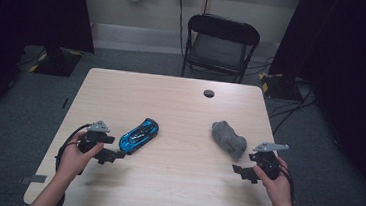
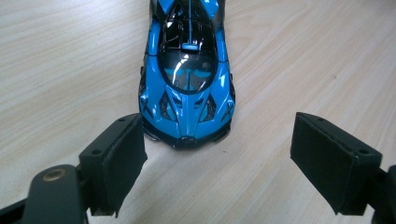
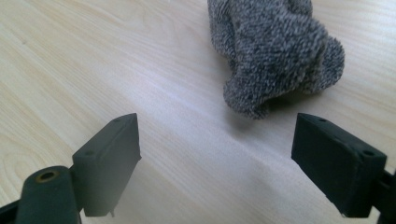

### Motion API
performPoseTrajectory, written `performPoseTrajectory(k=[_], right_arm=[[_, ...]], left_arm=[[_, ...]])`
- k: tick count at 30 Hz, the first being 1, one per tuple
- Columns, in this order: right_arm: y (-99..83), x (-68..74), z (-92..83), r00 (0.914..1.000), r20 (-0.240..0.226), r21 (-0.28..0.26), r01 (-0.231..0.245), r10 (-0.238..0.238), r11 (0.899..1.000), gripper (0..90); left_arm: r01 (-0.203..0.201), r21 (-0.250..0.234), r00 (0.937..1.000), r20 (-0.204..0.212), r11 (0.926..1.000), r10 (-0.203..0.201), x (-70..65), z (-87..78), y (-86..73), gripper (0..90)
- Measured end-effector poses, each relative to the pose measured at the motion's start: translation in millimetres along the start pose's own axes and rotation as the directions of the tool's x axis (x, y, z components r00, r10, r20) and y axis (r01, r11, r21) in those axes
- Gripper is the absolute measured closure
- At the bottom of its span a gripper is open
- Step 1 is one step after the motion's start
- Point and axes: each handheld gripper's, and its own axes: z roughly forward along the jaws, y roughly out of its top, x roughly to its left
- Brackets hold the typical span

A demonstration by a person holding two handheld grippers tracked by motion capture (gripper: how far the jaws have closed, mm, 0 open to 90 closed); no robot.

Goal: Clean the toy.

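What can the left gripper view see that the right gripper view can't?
The left gripper view looks at a blue toy car, whose near end sits just ahead of the open left claw. The right gripper view looks instead at a fuzzy grey cloth lump, lying a little ahead of the open right claw. Both look along two black jaws spread wide apart, holding nothing, over the same light wooden table.
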Motion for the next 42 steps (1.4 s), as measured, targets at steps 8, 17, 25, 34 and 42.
performPoseTrajectory(k=[8, 17, 25, 34, 42], right_arm=[[-10.3, 1.7, 1.0, 0.9999, -0.006, 0.002, -0.01, 0.01, 1.0, 15.1], [-21.2, 0.9, -0.6, 0.9996, -0.008, 0.008, -0.028, 0.028, 1.0, 15.1], [-29.3, -1.0, -2.5, 0.999, -0.01, 0.006, -0.042, 0.042, 0.999, 15.1], [-39.7, -2.8, -3.1, 0.9985, 0.0, 0.012, -0.055, 0.055, 0.998, 15.1], [-45.5, -3.2, -2.4, 0.9979, -0.003, 0.013, -0.065, 0.065, 0.998, 15.1]], left_arm=[[-0.011, -0.007, 0.9999, 0.007, 0.9999, 0.011, 0.5, -1.5, -8.2, 17.4], [-0.012, 0.002, 0.9999, 0.012, 0.9999, 0.012, 1.8, -3.5, -16.3, 17.4], [-0.031, 0.001, 0.9993, 0.023, 0.9995, 0.031, 2.1, -8.2, -20.9, 17.3], [-0.028, 0.006, 0.9993, 0.023, 0.9996, 0.028, 5.2, -13.4, -30.8, 16.8], [-0.034, 0.016, 0.9992, 0.023, 0.9993, 0.033, 7.7, -16.3, -40.9, 16.8]])
